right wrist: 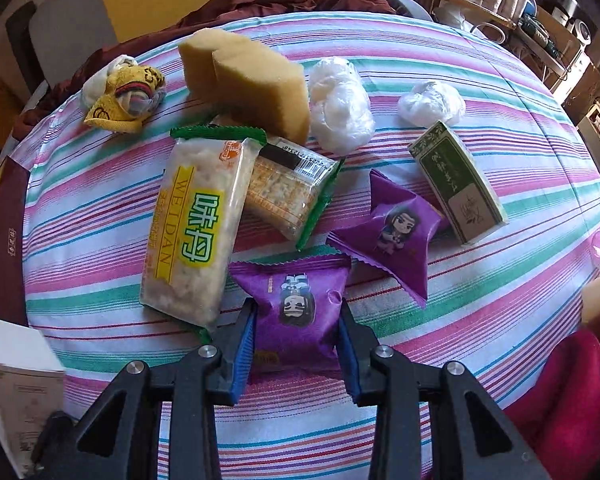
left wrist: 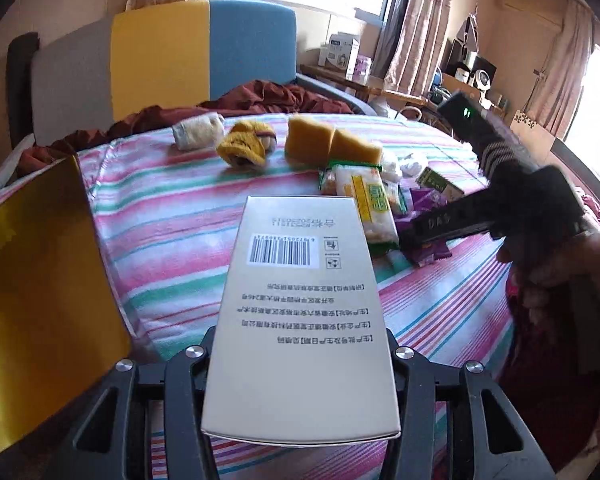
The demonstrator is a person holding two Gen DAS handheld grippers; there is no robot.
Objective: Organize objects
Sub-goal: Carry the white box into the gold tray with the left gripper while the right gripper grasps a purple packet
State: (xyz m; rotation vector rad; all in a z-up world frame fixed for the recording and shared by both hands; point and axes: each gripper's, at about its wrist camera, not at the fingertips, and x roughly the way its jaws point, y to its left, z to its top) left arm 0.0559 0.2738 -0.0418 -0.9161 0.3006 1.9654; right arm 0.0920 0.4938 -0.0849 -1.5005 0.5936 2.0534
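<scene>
My left gripper [left wrist: 300, 344] is shut on a long silver-white box [left wrist: 300, 280] with a barcode, held above the striped bedsheet [left wrist: 172, 232]. In the right wrist view my right gripper [right wrist: 297, 306] is shut on a purple snack packet [right wrist: 292, 280], its blue pads pressing both sides. Beyond it lie a second purple packet [right wrist: 392, 228], a yellow-labelled rice snack [right wrist: 188, 232], a cracker packet [right wrist: 288, 192] and a green and white box [right wrist: 456, 184]. The left wrist view shows the right gripper [left wrist: 440, 226] low over the snack pile.
Two yellow sponges [right wrist: 252, 80], two crumpled clear plastic bags [right wrist: 340, 108], and a yellow sock bundle [right wrist: 124, 96] lie farther back on the sheet. A gold box flap [left wrist: 40, 280] stands at the left. A dark red blanket [left wrist: 268, 98] and the headboard lie behind.
</scene>
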